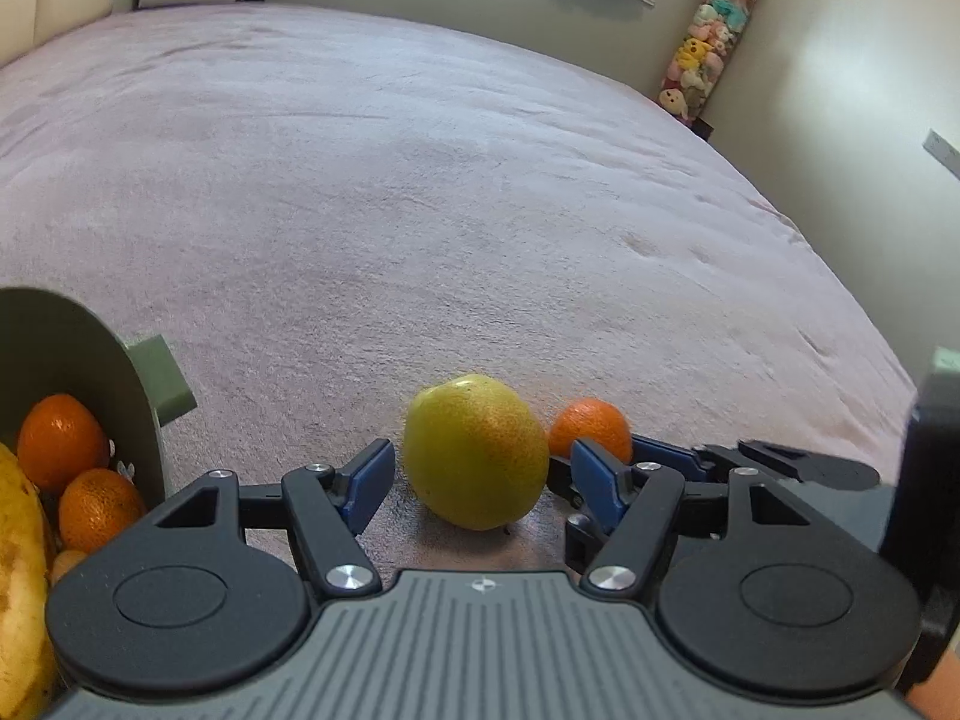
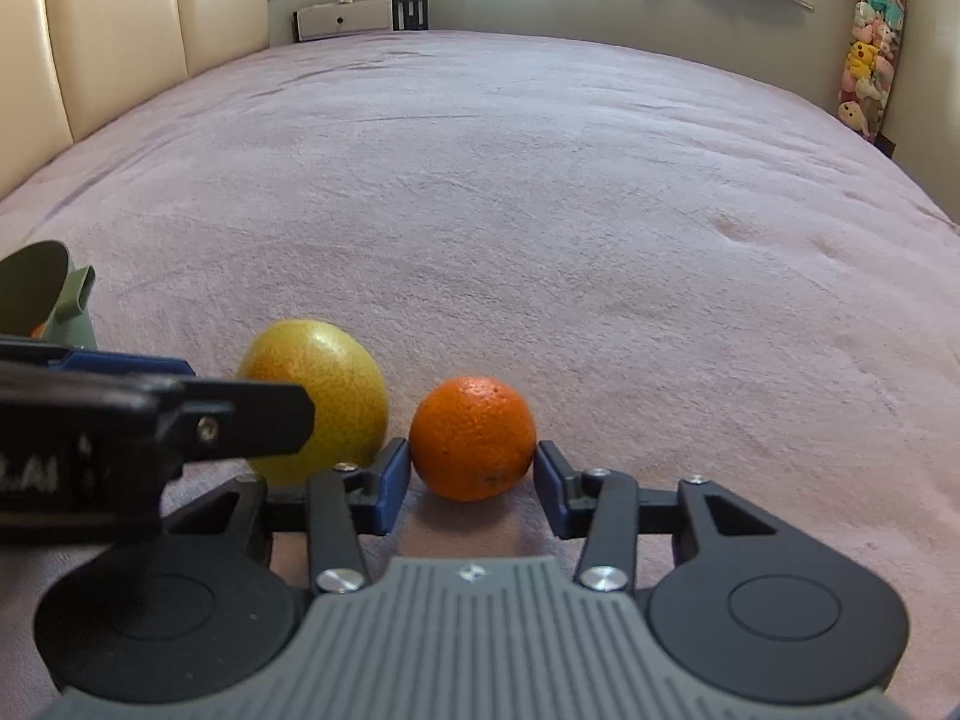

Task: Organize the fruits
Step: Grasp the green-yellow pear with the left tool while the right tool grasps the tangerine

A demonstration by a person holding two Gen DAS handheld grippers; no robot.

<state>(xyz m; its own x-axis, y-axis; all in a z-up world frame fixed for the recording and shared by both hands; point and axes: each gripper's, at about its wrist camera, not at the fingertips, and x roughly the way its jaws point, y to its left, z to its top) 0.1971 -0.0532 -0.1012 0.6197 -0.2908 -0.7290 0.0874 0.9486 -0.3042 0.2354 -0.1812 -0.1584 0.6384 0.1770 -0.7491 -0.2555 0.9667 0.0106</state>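
A yellow-green fruit (image 1: 477, 453) lies on the pink bedspread between the blue pads of my left gripper (image 1: 480, 477), which stands open with a small gap on each side. Just right of it sits an orange (image 2: 473, 438), also resting on the bed. My right gripper (image 2: 474, 468) has its two pads against the sides of this orange. In the right wrist view the yellow-green fruit (image 2: 324, 396) is partly hidden behind the left gripper's body. In the left wrist view the orange (image 1: 591, 426) peeks out behind the right pad.
A green container (image 1: 144, 420) stands at the left, tilted toward me, holding oranges (image 1: 60, 441) and a yellow fruit (image 1: 21, 570). The pink bedspread (image 2: 540, 210) stretches far ahead. A cream headboard (image 2: 120, 30) lines the left side, and a column of plush toys (image 2: 870, 60) stands at the right wall.
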